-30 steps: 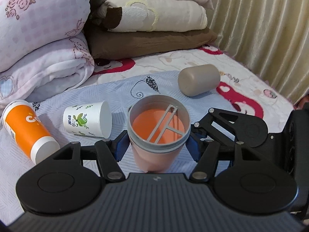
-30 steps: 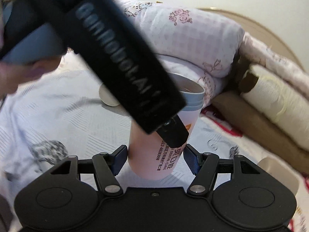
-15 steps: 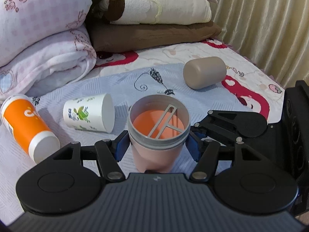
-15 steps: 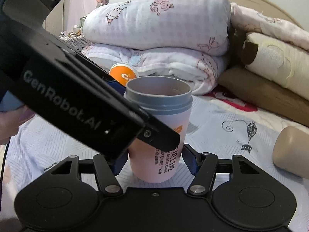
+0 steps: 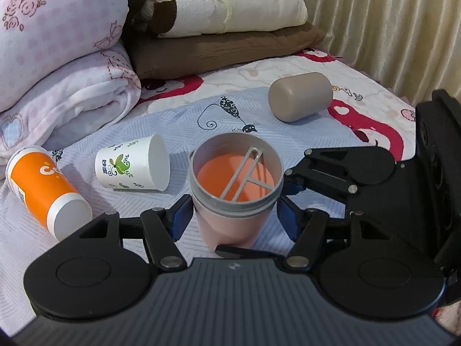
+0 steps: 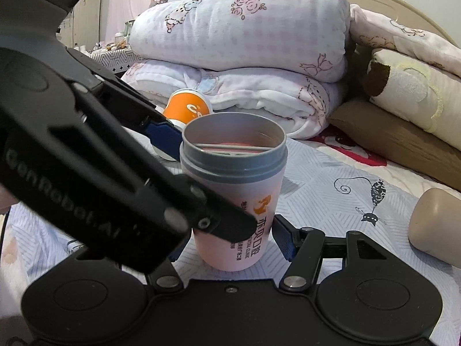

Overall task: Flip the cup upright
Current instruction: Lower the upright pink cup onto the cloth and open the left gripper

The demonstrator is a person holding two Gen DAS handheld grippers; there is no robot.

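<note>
Bedroom. A bed [image 5: 288, 66] with a patterned sheet carries everything; folded quilts [image 5: 57, 57] and pillows [image 5: 224, 14] are stacked at its head edge, and a curtain [image 5: 389, 23] hangs along its right edge.

Four cups sit on the sheet. The pink cup [image 5: 234, 199] with the grey rim stands upright near the middle of the bed, mouth up, long axis vertical, its base seemingly on the sheet. An orange cup [image 5: 43, 190] lies on its side toward the left edge. A beige cup [image 5: 299, 96] lies on its side toward the right edge, nearer the pillows. A small white paper cup [image 5: 134, 167] with a leaf print lies on its side between the orange cup and the pink one.

Left gripper [image 5: 234, 214]: jaws spread, blue pads [image 5: 181, 216] flanking the pink cup's lower body with a visible gap on each side, not touching. Right gripper [image 6: 230, 243]: comes in from the cup's other flank, jaws also apart; its right pad stands clear of the cup wall, its left pad is hidden behind the left gripper's body.

The pink cup sits squarely between both pairs of fingers, straight ahead of each camera, about equally near to both hands. By my judgement this cup is done: it stands unaided. The three tipped cups remain, with the white paper cup nearest the left hand and the beige cup nearest the right.
</note>
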